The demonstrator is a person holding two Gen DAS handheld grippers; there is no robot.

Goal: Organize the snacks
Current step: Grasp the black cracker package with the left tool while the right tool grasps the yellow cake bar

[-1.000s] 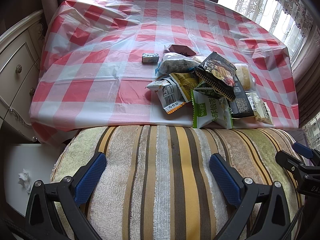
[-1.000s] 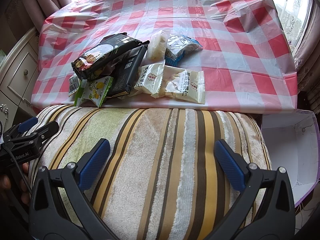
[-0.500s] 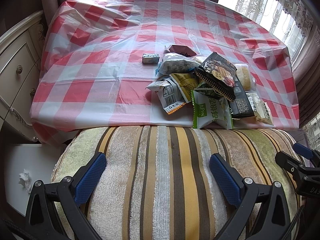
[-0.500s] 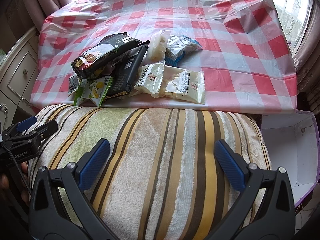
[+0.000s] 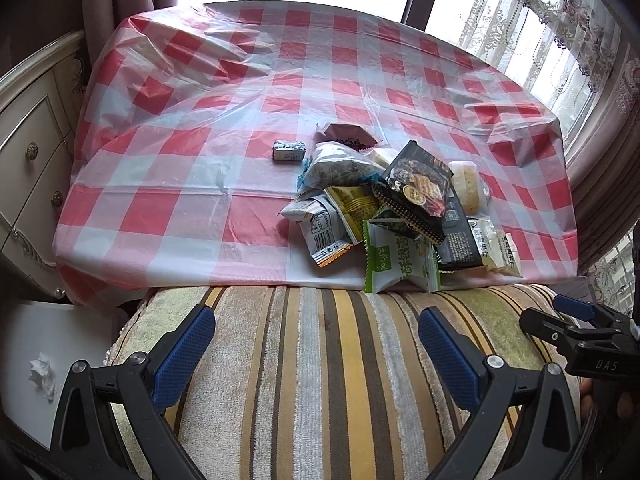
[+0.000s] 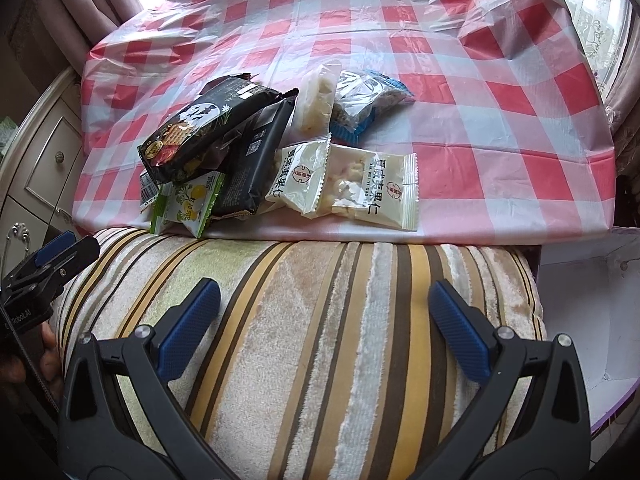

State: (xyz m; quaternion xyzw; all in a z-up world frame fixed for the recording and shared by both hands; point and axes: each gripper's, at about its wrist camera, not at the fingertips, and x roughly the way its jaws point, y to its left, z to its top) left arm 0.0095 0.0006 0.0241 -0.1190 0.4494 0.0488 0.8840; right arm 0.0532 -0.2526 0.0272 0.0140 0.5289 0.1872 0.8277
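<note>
Snack packets [image 5: 394, 208] lie heaped near the desk's [image 5: 192, 184] front edge: two black, two white nut bags [image 6: 372, 188], one green [image 5: 396, 260]. One small wrapped piece [image 5: 289, 150] sits apart. My left gripper [image 5: 316, 350] and right gripper [image 6: 324, 326] hang with jaws spread, empty, over a striped cushion [image 6: 320, 320] between me and the heap.

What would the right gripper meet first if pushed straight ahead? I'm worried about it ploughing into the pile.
The open right gripper hovers over the striped cushion. Straight on, it would probably reach the white nut packet at the table edge first, though its height above the cushion is unclear.
</note>
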